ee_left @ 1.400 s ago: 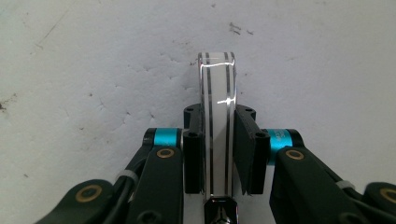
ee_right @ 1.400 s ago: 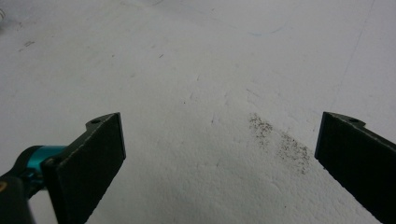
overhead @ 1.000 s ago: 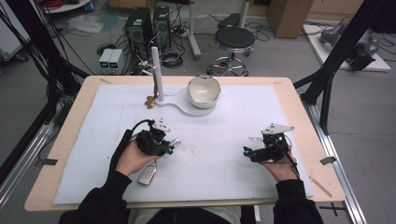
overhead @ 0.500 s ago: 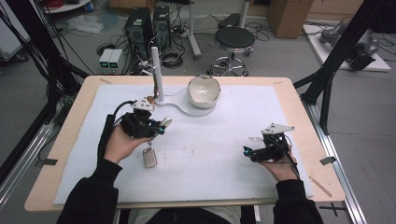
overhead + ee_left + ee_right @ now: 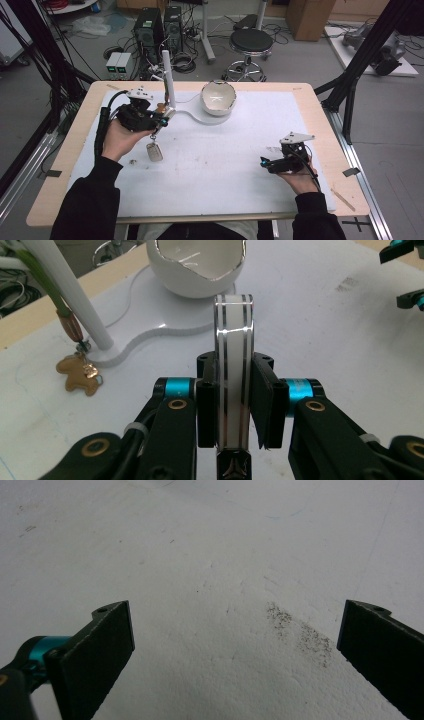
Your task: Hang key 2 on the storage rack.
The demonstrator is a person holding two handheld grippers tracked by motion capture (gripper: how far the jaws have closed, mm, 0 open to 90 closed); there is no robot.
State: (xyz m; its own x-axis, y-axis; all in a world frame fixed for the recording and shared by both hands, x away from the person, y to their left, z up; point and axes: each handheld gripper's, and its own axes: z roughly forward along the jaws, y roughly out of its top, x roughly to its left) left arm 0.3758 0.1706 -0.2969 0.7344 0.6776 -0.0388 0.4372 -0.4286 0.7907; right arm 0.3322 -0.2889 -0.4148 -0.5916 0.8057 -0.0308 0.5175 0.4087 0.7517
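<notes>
1. Around the left tongs (image 5: 159, 121), at about 10 o'clock on the tabletop (image 5: 300, 100), rises a white stand post (image 5: 167, 80) from a curved white base (image 5: 200, 118); a brown bear charm (image 5: 80, 374) hangs at the post's foot, just beside the base.
2. Lying on the white mat (image 5: 225, 160) toward 6 o'clock of those tongs is a small metal tag (image 5: 154, 151), with a tiny round piece (image 5: 133, 161) near it.
3. At 12 o'clock sits a white egg-shaped bowl (image 5: 218, 97) on the base; its inside looks bare.
4. The left tongs (image 5: 235, 405) are clamped on a white ring with dark stripes (image 5: 234, 365), held upright on edge above the mat, pointing toward the bowl (image 5: 197, 265).
5. The left hand (image 5: 120, 137) grips its tool with the forearm angled in from 7 o'clock.
6. The right tongs (image 5: 264, 162) rest low at 4 o'clock, jaws spread wide with nothing between them (image 5: 235, 645), aimed toward 9 o'clock; the right hand (image 5: 295, 177) holds them from behind.
</notes>
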